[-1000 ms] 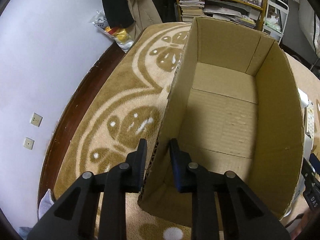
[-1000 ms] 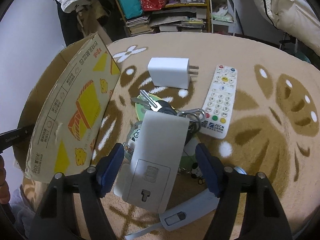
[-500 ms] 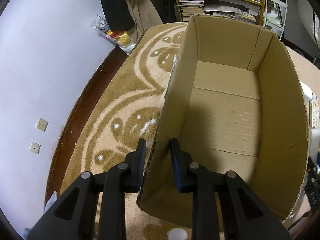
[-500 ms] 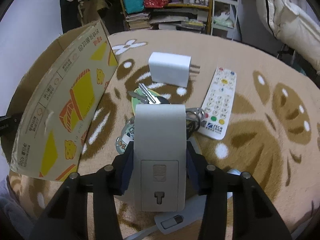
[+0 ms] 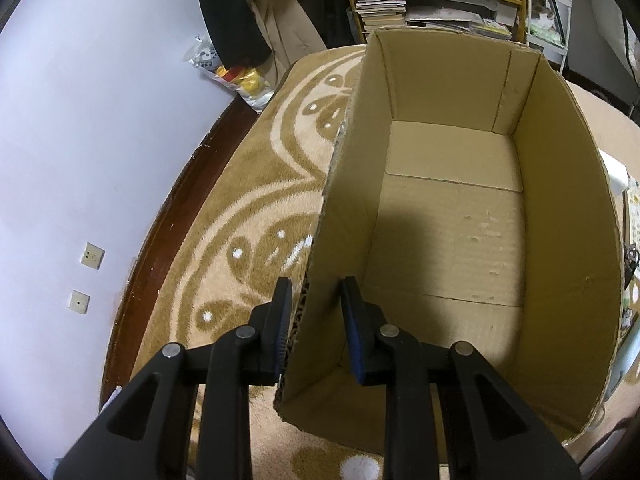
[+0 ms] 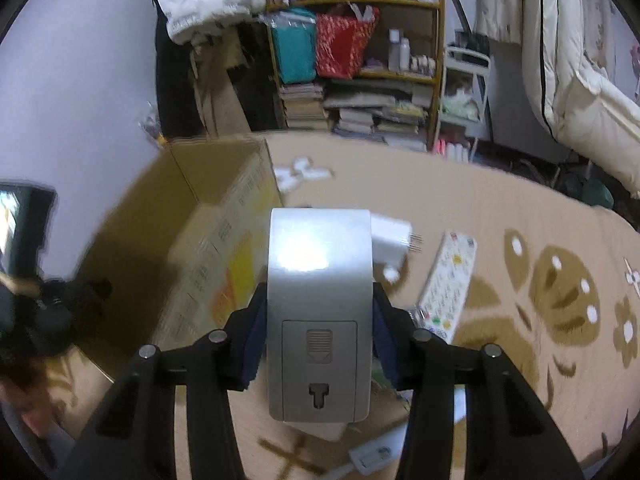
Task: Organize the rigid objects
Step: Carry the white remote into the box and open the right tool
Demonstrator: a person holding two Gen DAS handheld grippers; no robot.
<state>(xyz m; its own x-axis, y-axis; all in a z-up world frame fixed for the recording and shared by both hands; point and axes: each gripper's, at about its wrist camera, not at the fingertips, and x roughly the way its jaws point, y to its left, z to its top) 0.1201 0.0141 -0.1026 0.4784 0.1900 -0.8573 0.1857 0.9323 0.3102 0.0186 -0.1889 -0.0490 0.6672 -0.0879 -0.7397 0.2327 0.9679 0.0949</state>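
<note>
Now your right gripper (image 6: pixel 320 316) is clamped on a grey flat device (image 6: pixel 320 280), its two blue pads pressing the long sides. You hold it in the air above the rug (image 6: pixel 500 208), with the battery cover facing the camera. The picture is blurred, so small details are hard to read.

Your left gripper (image 5: pixel 314 316) stands astride the near left wall of the cardboard box (image 5: pixel 452 232), one finger outside and one inside. The outer pad touches the cardboard, but between the inner pad and the wall a gap shows, so I cannot tell if the grip is closed on it. The box stands on the rug and its inside shows only bare cardboard.

In the right wrist view, the box lies to the left of the device. To the right, behind the device, a white charger (image 6: pixel 390 240) lies on the rug, and a white remote control (image 6: pixel 450 280) lies just beside it. A white object (image 6: pixel 372 456) lies near the bottom edge.
</note>
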